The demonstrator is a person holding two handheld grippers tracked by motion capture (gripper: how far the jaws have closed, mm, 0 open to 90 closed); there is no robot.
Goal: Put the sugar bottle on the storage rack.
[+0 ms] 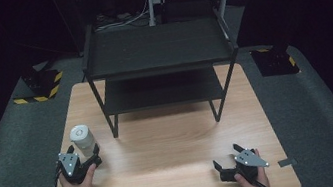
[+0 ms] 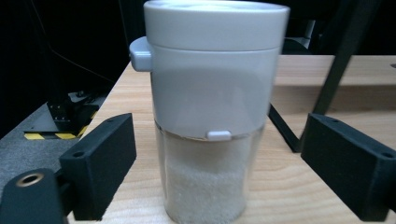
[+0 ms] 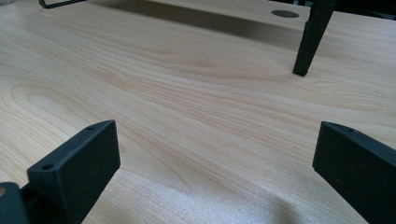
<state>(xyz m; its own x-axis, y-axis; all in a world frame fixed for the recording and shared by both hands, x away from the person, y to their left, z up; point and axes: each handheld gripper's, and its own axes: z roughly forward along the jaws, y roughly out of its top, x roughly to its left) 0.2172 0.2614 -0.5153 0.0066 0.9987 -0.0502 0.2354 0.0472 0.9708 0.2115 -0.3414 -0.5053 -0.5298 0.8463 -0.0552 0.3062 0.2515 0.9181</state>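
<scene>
The fingers [image 2: 100, 168] of the left gripper [image 1: 83, 156] stand spread wide on either side of a white-lidded shaker jar [image 1: 80, 139], with clear gaps between each black pad and the glass, so nothing is grasped. In the left gripper view the jar fills the centre of the frame, upright on the wooden table [image 1: 177, 173], its clear lower part about half full of white grains. In the high view it stands at centre left, just above the left gripper. The right gripper [image 1: 229, 160], at the lower right of the high view, is also released, jaws wide apart over bare wood. A black two-tier shelf rack [image 1: 157, 49] occupies the upper centre, its legs on the table.
</scene>
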